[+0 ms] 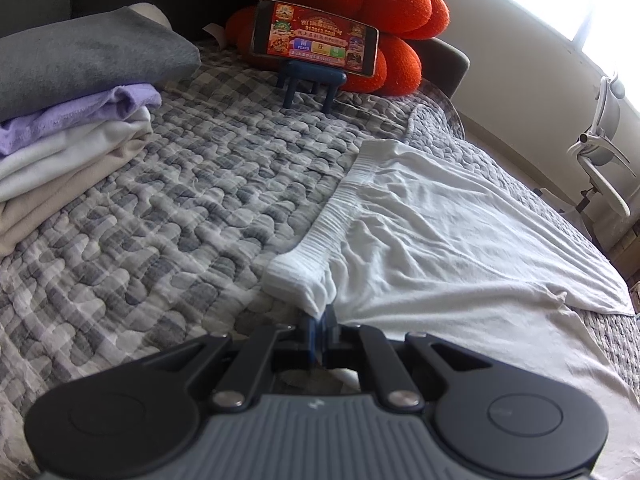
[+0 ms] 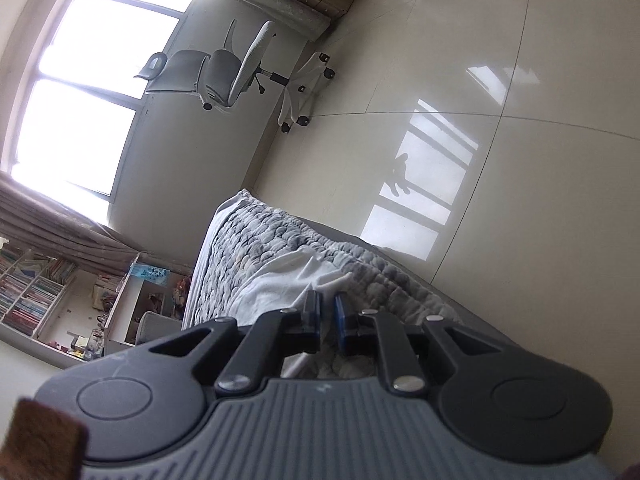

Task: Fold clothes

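1. Pinching the ribbed waistband corner of the white garment (image 1: 440, 232), the left gripper (image 1: 320, 316) is clamping tight, its blue pads closed on a bunched fold of cloth.
2. Hovering over the garment's far end (image 2: 280, 280), the right gripper (image 2: 327, 308) is showing a narrow gap between its fingers; whether any cloth is caught there I cannot tell, as nothing is plainly lying between the pads.
3. Spreading away from the left gripper, the garment is lying flat and creased on the checked quilt (image 1: 180, 184), one edge trailing toward the bed's side.
4. Judging by the wrinkles, the fabric is behaving as thin, light and limp: it is likely sagging wherever unsupported, so gripping corners is looking wiser than gripping mid-panel.
5. The thicker ribbed band is offering the firmest hold and is probably slipping less than the smooth body.
6. Beyond the garment, a pile of folded clothes (image 1: 72, 120) is sitting across the quilt, with a phone on a stand (image 1: 314, 38) farther off.
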The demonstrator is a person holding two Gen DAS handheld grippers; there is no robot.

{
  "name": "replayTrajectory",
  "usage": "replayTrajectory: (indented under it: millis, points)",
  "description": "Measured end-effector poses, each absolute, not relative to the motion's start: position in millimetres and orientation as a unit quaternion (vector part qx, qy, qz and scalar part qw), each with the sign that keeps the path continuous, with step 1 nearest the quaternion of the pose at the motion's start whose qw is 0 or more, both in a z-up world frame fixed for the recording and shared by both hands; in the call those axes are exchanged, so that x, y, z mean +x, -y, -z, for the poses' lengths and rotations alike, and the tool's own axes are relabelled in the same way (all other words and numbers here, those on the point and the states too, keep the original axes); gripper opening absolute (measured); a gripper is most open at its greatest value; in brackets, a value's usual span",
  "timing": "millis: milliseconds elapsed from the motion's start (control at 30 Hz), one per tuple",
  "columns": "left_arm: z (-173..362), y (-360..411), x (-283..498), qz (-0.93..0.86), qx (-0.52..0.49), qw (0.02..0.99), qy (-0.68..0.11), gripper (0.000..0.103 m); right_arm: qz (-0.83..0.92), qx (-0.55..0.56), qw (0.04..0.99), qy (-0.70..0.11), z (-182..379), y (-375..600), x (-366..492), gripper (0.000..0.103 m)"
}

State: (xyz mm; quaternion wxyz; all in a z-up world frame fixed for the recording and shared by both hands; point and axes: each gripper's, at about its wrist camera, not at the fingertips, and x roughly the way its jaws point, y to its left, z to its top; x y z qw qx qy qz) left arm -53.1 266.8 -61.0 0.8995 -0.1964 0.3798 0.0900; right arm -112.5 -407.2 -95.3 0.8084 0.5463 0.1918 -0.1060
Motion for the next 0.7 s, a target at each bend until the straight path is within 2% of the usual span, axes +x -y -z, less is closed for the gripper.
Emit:
replayTrajectory:
  millis: [33, 100, 400, 700]
  points:
    - [61.3, -267.6, -53.1, -0.089, -0.2, 0.899, -0.379, 0.003, 0.109, 0.54, 0.812, -0.192, 94.0, 406.7, -112.5, 0.009]
    - [60.6, -269.9, -53.3, -0.088, -0.207, 0.899, -0.376, 0.003, 0.114, 0.522, 0.826, -0.182, 85.9, 404.6, -114.1, 0.005]
    - [31.8, -275.9, -59.7, -0.079, -0.231, 0.911, -0.333, 0.002, 0.113, 0.458, 0.876, -0.103, 30.5, 399.0, -124.4, 0.004]
    - [28.4, -279.2, -73.5, -0.073, -0.248, 0.909, -0.327, 0.002, 0.122, 0.413, 0.898, -0.089, 16.8, 389.3, -126.4, 0.004]
